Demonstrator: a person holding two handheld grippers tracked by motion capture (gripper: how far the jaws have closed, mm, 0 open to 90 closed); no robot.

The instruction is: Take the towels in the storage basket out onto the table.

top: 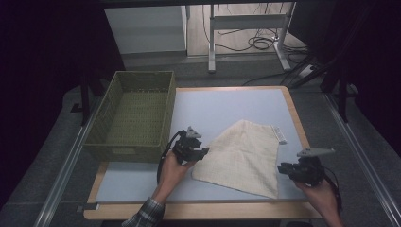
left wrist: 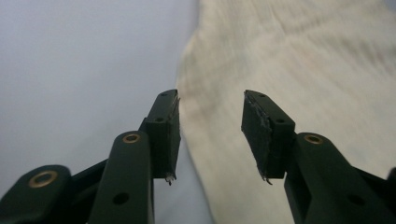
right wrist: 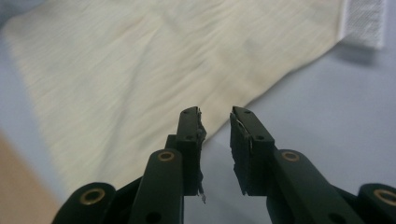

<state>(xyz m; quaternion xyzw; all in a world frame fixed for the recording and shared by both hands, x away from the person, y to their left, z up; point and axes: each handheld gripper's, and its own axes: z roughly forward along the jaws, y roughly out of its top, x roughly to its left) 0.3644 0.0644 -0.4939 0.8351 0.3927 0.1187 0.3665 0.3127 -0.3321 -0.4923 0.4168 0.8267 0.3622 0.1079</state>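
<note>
Two grippers, both released with nothing between their jaws: the left gripper [top: 201, 152] sits at the one cream cloth's [top: 243, 156] left corner, the right gripper [top: 283, 168] beside its right edge. The cloth lies folded toward the desk's [top: 227, 101] near edge. One green basket [top: 135, 113] stands at the desk's left edge.
</note>
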